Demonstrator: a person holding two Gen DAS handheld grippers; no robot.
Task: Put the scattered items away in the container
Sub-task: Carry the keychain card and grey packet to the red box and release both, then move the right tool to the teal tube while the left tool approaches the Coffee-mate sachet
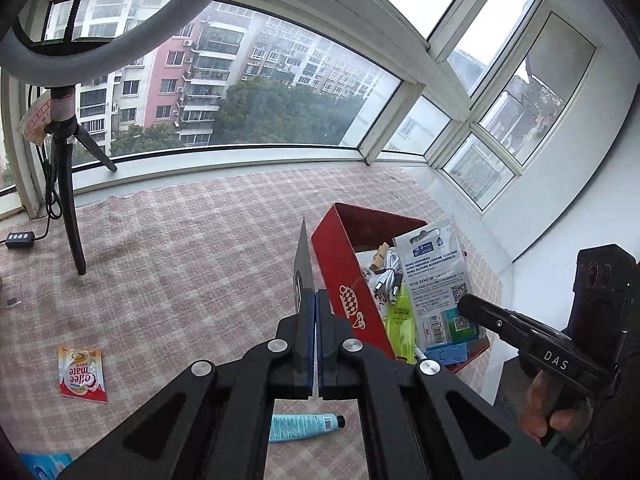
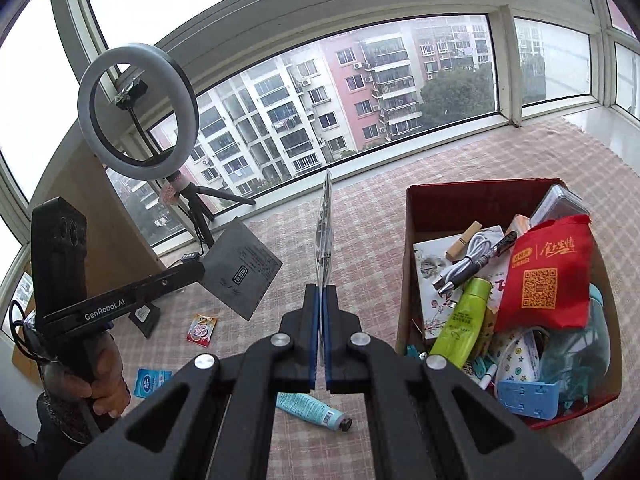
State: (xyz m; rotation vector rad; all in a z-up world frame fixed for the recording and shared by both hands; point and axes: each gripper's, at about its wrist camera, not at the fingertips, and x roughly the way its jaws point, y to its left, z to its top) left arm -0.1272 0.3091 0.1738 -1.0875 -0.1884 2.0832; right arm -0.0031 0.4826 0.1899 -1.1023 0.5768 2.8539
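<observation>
Left gripper [image 1: 317, 300] pinches grey card [image 1: 303, 264] edge-up (long axis vertical).

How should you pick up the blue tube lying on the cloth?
Grip the blue tube across its flat middle, coming straight down from above. It lies flat on the checked cloth, its black cap pointing toward the red box, so close across the narrow width.

Red box [image 2: 460, 196] on pink-checked cloth [image 2: 380, 216] — teal tube [image 2: 310, 407], lime-green bottle [image 2: 460, 322].
</observation>
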